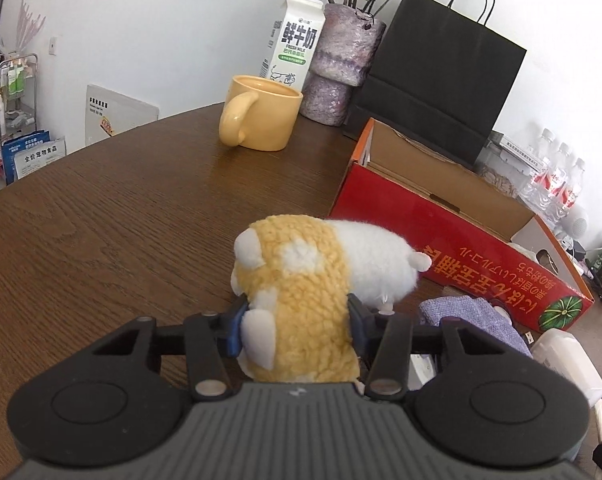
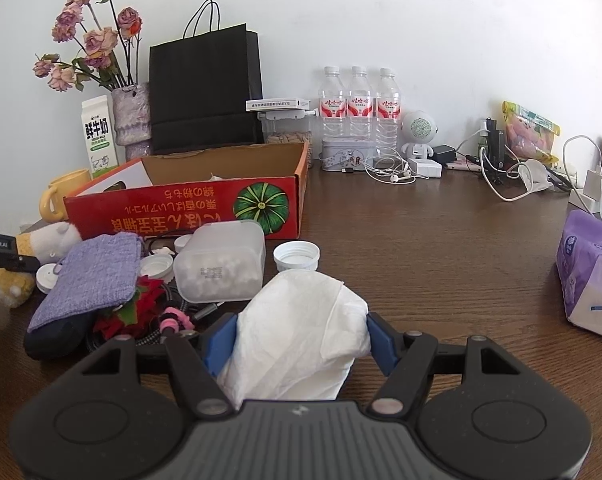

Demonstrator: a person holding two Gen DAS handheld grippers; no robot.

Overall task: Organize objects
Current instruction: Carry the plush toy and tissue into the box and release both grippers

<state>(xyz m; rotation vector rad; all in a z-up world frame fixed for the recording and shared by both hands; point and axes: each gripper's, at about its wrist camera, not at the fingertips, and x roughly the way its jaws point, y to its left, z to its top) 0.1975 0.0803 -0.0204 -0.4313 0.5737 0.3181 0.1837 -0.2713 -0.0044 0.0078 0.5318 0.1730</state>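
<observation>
Between our left gripper's (image 1: pixel 296 330) blue pads sits the plush toy (image 1: pixel 301 280), yellow curly fleece at the near end, smooth white fur at the far end. The jaws stand partly closed with both pads pressed into the fleece, so we have it. We judge it light and very soft: it will squash rather than slip, and the thick yellow middle is the sound place to hold, not the small white ears or feet. It lies just ahead of the gripper on the wooden table (image 1: pixel 121 220).

Further ahead and slightly left stands a yellow mug (image 1: pixel 261 114), and behind it a milk carton (image 1: pixel 295 38) reading "FRESH MILK" under large Chinese characters. Ahead to the right lies the red cardboard box (image 1: pixel 441 240), open-topped, printed with a green pumpkin and Japanese text that we see upside down; it looks the likely home for loose things.

Over on our right gripper (image 2: pixel 297 342), the jaws are fairly wide and closed on a crumpled white tissue (image 2: pixel 301 332). Feather-light and tearable, we reckon, so a bunched-up grip suits it. Left of that gripper lie a purple knitted cloth (image 2: pixel 89 276) and a frosted plastic tub (image 2: pixel 221 262). At the far left edge a black bar reads "GenRobot.AI". Far ahead stand three water bottles (image 2: pixel 359 104) with red labels too small to read.
</observation>
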